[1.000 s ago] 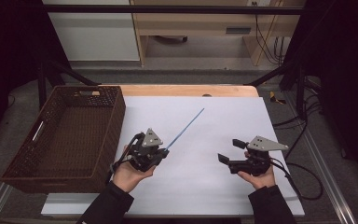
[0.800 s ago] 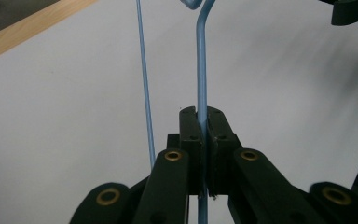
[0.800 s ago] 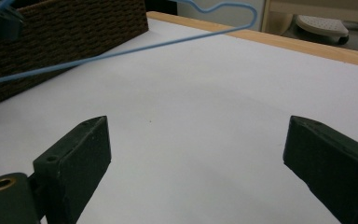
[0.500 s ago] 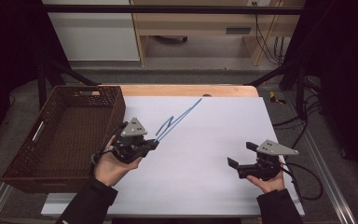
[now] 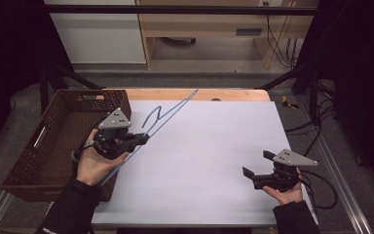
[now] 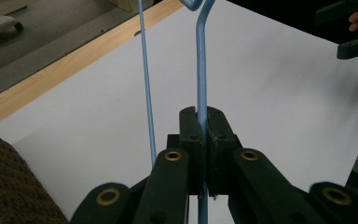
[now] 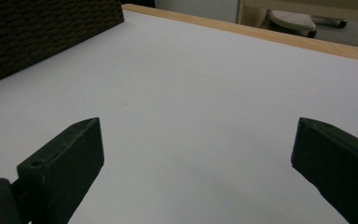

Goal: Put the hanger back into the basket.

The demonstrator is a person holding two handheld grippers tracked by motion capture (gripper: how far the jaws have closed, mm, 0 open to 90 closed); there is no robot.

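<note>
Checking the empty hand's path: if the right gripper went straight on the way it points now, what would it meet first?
Probably nothing soon: ahead of the open right gripper lies bare white table; farther on, likely the brown basket, though depth is unclear.

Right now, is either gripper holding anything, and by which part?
The left gripper is shut on the blue wire hanger, clamping one straight wire run of it. The right gripper is open and holds nothing.

Right tongs [image 7: 198,170] gape wide over white table [image 7: 205,93], brown basket [image 7: 37,32] beyond
</note>
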